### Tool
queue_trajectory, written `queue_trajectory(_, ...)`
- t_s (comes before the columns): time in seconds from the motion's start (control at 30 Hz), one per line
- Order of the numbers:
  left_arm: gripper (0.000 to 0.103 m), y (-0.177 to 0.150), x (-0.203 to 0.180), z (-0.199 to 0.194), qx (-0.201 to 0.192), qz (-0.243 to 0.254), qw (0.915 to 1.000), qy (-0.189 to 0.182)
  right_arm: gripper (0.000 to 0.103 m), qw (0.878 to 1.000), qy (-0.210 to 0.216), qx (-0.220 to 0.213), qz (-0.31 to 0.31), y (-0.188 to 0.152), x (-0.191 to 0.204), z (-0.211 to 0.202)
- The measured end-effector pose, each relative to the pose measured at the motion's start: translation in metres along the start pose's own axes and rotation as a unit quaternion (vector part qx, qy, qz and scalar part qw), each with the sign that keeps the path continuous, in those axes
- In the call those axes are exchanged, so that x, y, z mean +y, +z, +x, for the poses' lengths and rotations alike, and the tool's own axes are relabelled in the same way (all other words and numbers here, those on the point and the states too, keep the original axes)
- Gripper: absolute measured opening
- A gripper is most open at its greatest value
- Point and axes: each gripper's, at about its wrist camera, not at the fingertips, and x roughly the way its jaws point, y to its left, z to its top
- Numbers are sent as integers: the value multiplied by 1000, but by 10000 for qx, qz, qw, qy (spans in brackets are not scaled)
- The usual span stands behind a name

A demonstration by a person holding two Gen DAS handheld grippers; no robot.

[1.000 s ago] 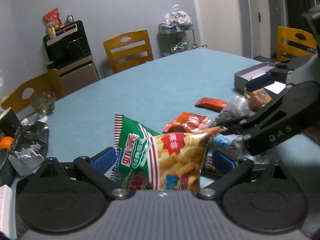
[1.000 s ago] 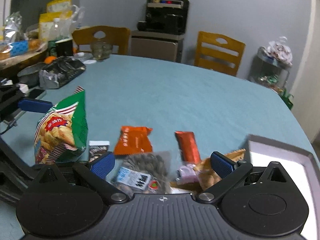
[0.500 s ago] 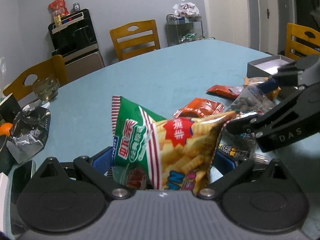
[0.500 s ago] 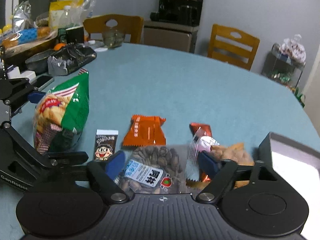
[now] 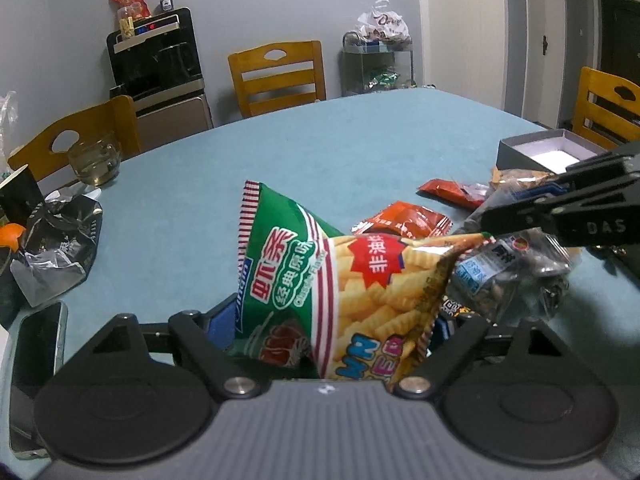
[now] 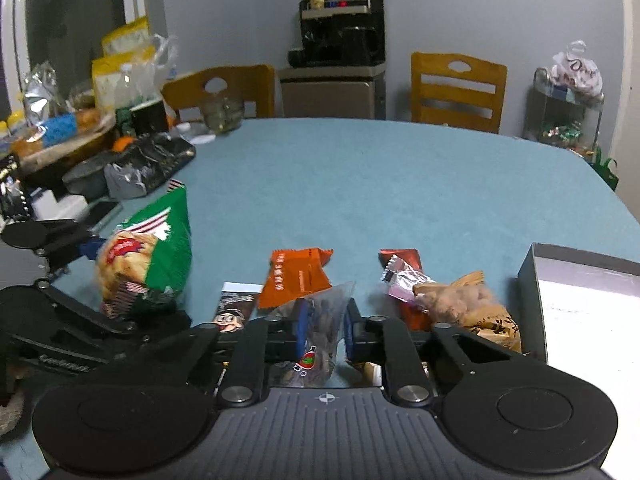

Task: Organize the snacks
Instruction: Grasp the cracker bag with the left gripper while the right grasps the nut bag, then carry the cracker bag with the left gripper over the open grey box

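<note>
My right claw [image 6: 323, 330] has just been closing, and its blue pads now pinch the clear bag of seeds [image 6: 320, 320] at six o'clock in its view; the jaws stand narrow with the bag squeezed between them. My left claw [image 5: 332, 326] has just been narrowing a little, and the green bag of fries [image 5: 340, 280] sits between its wide-set fingers; I cannot tell whether the pads press on it. From the right view that bag stands at nine o'clock on the blue table [image 6: 380, 184]. An orange packet [image 6: 298, 276] lies at twelve o'clock from the seeds, a bag of nuts [image 6: 468, 308] at two o'clock, and the grey box [image 6: 580, 304] at three o'clock.
</note>
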Motion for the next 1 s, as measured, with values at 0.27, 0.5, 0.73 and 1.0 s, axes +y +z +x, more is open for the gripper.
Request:
queue_trajectory(0.27,80,3,0,-18,-255,-59,9997,22,9,9987,64,-501,-122,5,12,-27)
queue_trajectory(0.5,78,16,-1,-37,-472,-157,9988,-36,8,9960,46,-888,-123,13,10,-56)
queue_trajectory(0.73,78,31,-16,-53,-631,-67,9979,-105,8,9930,9,-1177,-89,16,3,-85)
queue_trajectory(1.0,77,50,-48,-62,-745,134,9968,-242,8,9895,-180,-1436,29,11,-21,-121)
